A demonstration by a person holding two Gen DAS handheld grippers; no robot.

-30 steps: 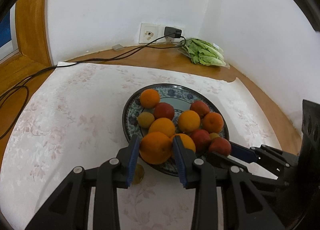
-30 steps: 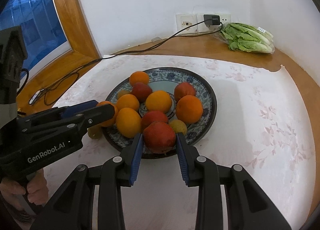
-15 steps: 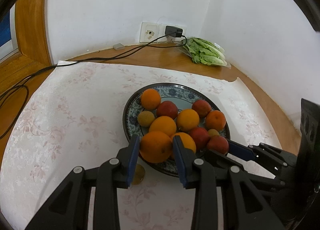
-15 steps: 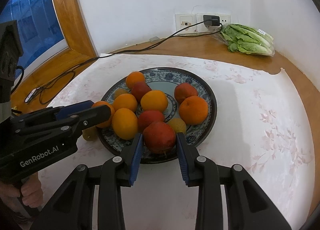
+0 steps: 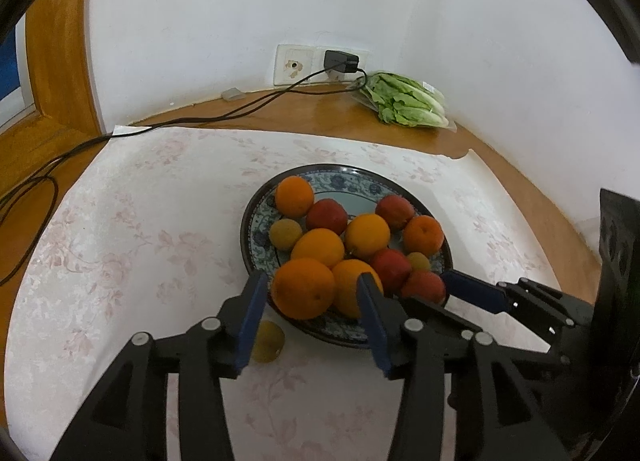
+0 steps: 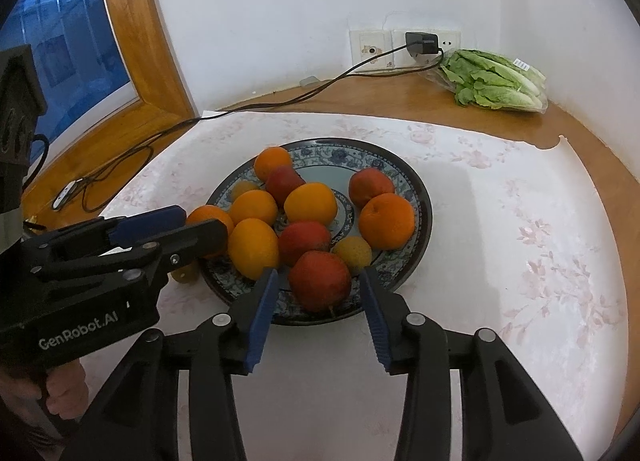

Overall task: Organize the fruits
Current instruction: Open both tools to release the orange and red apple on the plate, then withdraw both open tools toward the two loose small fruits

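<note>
A blue patterned plate (image 5: 256, 229) (image 6: 420, 197) holds several oranges, red apples and small yellow fruits. My left gripper (image 5: 310, 293) is open, its jaws standing on either side of a big orange (image 5: 303, 288) at the plate's near rim, with gaps showing. My right gripper (image 6: 318, 287) is open around a red apple (image 6: 320, 280) at the near rim, not touching it. A small yellow fruit (image 5: 267, 341) lies on the cloth just off the plate, partly behind my left finger; it also shows in the right wrist view (image 6: 184, 273).
A white floral cloth (image 6: 520, 241) covers the wooden table. A bag of lettuce (image 6: 496, 81) lies at the back right by the wall. A black cable (image 5: 200, 121) runs from the wall socket (image 5: 340, 63) across the back left.
Both grippers have opened: the left let go of the orange and the right let go of the red apple, and both fruits now rest on the plate.
</note>
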